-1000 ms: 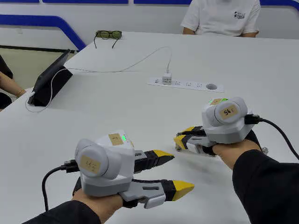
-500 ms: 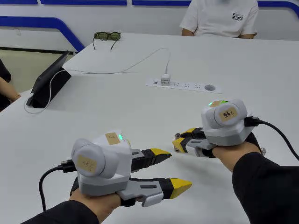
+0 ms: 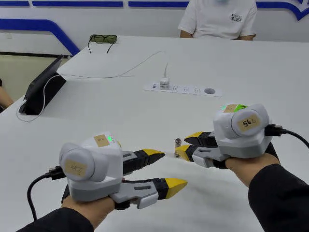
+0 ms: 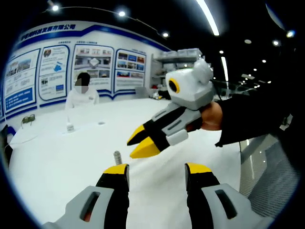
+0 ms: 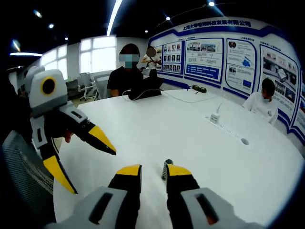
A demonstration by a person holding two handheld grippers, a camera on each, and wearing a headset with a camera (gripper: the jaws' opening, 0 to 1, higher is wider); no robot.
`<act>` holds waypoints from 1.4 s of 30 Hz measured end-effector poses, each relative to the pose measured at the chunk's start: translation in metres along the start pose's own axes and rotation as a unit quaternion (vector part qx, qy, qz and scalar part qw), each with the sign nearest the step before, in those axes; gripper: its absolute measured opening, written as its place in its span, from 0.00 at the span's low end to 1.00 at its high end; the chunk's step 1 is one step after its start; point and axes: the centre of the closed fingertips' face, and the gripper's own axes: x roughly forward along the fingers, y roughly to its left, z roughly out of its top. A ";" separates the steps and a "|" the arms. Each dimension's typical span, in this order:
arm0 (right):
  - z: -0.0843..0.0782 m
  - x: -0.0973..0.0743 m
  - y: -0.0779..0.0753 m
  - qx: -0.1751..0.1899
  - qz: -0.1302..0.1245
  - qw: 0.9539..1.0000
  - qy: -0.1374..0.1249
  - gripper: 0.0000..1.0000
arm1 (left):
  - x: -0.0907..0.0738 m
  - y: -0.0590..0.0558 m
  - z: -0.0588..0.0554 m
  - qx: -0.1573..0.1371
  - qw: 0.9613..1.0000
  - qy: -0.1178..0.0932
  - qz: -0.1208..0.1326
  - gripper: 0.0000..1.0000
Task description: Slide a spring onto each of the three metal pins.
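Observation:
A small metal pin (image 3: 177, 143) stands upright on the white table (image 3: 120, 111). It looks ribbed, and I cannot tell whether a spring is on it. My right gripper (image 3: 189, 143) lies just right of it, jaws slightly apart, with nothing between them. In the right gripper view the pin (image 5: 166, 166) rises beside the right fingertip of the right gripper (image 5: 153, 171). My left gripper (image 3: 166, 169) hovers open nearer to me, its jaws wide and empty. From the left gripper view, the pin (image 4: 116, 157) stands just past the left gripper (image 4: 157, 169), and the right gripper (image 4: 143, 141) points down at it.
Farther back on the table lie a power strip (image 3: 183, 89) with a plugged charger (image 3: 164, 83), a propped tablet (image 3: 41, 87) at the left edge and dark glasses (image 3: 102, 38). A person in a white shirt (image 3: 219, 19) sits at the far side.
The head camera has shifted. My right gripper has drawn back to the right, off the pin, which now stands free at its tips. The left gripper keeps its open pose.

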 end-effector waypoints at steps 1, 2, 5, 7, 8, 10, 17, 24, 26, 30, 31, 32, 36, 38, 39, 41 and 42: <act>0.002 -0.004 0.001 -0.002 0.001 1.000 -0.003 0.21 | 0.000 0.001 0.001 0.001 1.000 0.000 0.001 0.48; 0.004 -0.008 0.003 -0.004 0.003 1.000 -0.007 0.21 | -0.001 0.002 0.001 0.002 1.000 0.000 0.002 0.49; 0.009 -0.027 0.009 -0.011 0.007 1.000 -0.020 0.22 | -0.003 0.005 0.004 0.006 1.000 -0.001 0.004 0.49; 0.009 -0.035 0.011 -0.013 0.008 1.000 -0.021 0.22 | -0.005 0.007 0.005 0.008 1.000 -0.001 0.006 0.50; 0.010 -0.043 0.013 -0.015 0.010 1.000 -0.026 0.22 | -0.006 0.009 0.006 0.009 1.000 -0.001 0.008 0.50; 0.010 -0.051 0.016 -0.019 0.010 0.999 -0.029 0.22 | -0.008 0.011 0.007 0.012 1.000 -0.001 0.010 0.50; 0.001 -0.091 0.019 -0.024 0.001 0.999 -0.037 0.24 | -0.012 0.019 0.007 0.014 1.000 -0.001 0.020 0.51; -0.007 -0.122 0.007 -0.035 -0.023 0.998 -0.047 0.27 | -0.012 0.024 0.011 0.019 0.999 -0.003 0.026 0.54; -0.011 -0.129 0.000 -0.032 -0.029 0.998 -0.051 0.28 | -0.011 0.024 0.011 0.019 0.999 -0.002 0.026 0.56; -0.021 -0.146 -0.017 -0.018 -0.051 0.997 -0.056 0.29 | -0.010 0.023 0.012 0.026 0.999 0.001 0.027 0.58; -0.023 -0.148 -0.020 -0.017 -0.056 0.997 -0.055 0.30 | -0.010 0.023 0.012 0.027 0.999 0.002 0.027 0.58; -0.028 -0.153 -0.025 -0.012 -0.064 0.996 -0.053 0.30 | -0.010 0.023 0.012 0.028 0.999 0.001 0.027 0.59; -0.040 -0.163 -0.038 -0.003 -0.080 0.996 -0.045 0.32 | -0.008 0.023 0.010 0.026 0.999 0.003 0.027 0.60; -0.044 -0.168 -0.045 0.001 -0.088 0.995 -0.046 0.33 | -0.007 0.023 0.009 0.027 0.999 0.005 0.026 0.61; -0.046 -0.170 -0.048 0.004 -0.091 0.995 -0.045 0.34 | -0.007 0.023 0.009 0.029 0.999 0.006 0.026 0.61; -0.049 -0.172 -0.053 0.007 -0.098 0.994 -0.045 0.36 | -0.006 0.024 0.008 0.030 0.999 0.008 0.025 0.61; -0.052 -0.172 -0.056 0.009 -0.100 0.994 -0.044 0.36 | -0.006 0.024 0.007 0.030 0.999 0.009 0.025 0.62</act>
